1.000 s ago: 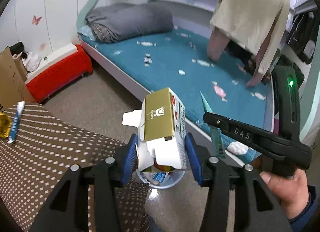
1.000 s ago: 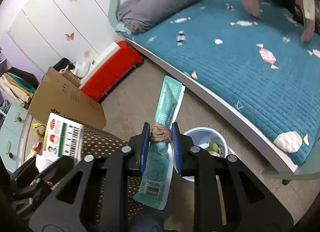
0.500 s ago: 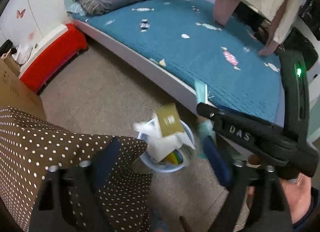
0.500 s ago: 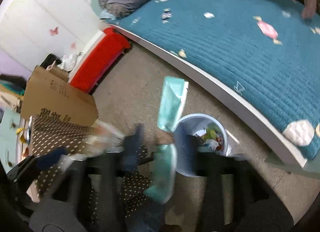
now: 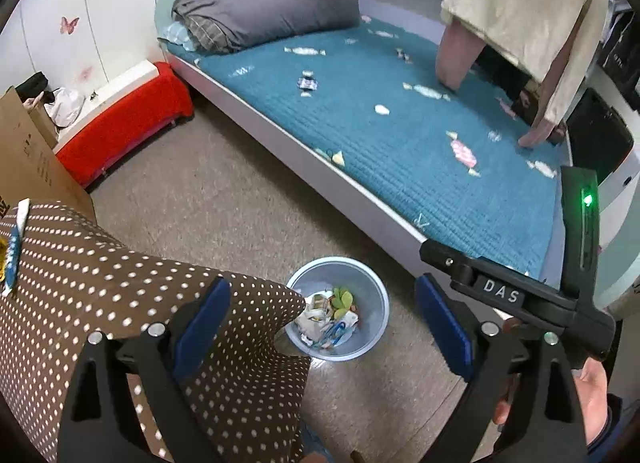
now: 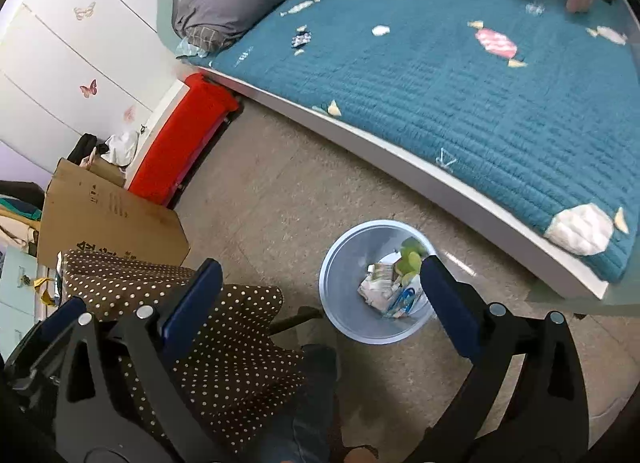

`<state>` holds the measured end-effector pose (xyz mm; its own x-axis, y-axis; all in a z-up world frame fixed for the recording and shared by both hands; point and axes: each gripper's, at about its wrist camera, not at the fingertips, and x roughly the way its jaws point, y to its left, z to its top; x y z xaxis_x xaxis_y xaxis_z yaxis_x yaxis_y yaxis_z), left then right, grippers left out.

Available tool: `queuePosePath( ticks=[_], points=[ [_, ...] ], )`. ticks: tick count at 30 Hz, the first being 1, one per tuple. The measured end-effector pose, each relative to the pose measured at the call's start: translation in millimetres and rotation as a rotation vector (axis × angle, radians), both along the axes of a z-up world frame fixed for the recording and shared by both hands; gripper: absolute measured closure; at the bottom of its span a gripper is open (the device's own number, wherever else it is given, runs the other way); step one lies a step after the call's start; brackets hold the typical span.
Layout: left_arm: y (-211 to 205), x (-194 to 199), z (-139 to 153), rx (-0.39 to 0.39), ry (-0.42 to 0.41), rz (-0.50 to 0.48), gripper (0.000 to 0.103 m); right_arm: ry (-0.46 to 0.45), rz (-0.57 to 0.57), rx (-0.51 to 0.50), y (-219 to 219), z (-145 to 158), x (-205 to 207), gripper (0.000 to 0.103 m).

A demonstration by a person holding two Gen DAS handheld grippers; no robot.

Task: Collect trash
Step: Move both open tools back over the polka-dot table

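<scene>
- Now the left tool (image 5: 322, 323) has just been opening; its blue pads stand wide apart with nothing between them.
- Likewise the right tool (image 6: 320, 295) has just been opening, and it too holds nothing.
- Directly below and between the pads of each tool sits the pale blue bin (image 5: 372, 283) on the floor, with the trash (image 5: 326, 321) lying inside: crumpled paper, a carton, a green scrap and blue wrapper pieces.
- Left of the bin, under the left pad of both tools, the table under a brown dotted cloth (image 5: 120, 287) overlaps the bin's near-left rim in the left view.
- Beyond the bin runs the bed (image 5: 400, 131) with its teal cover and a grey rolled quilt (image 5: 272, 11).
- Farther left stand a red bench (image 5: 128, 119) and a cardboard box (image 6: 104, 211).
- A person in a beige top (image 5: 532, 7) leans on the bed's far end.
</scene>
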<state>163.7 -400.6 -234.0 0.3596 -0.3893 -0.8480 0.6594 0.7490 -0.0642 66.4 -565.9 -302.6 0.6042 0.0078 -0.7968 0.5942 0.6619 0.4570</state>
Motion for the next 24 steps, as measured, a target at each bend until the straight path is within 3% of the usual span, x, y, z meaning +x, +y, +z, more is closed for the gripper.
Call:
queuePosePath(
  ticks=[14, 24],
  points=[
    [78, -34, 71, -0.13, -0.105, 0.059, 0.011, -0.128, 0.033, -0.127, 51, 92, -17, 0.006],
    [153, -44, 107, -0.203, -0.166, 0.156, 0.011, -0.21, 0.148, -0.193, 114, 148, -6, 0.006]
  ],
)
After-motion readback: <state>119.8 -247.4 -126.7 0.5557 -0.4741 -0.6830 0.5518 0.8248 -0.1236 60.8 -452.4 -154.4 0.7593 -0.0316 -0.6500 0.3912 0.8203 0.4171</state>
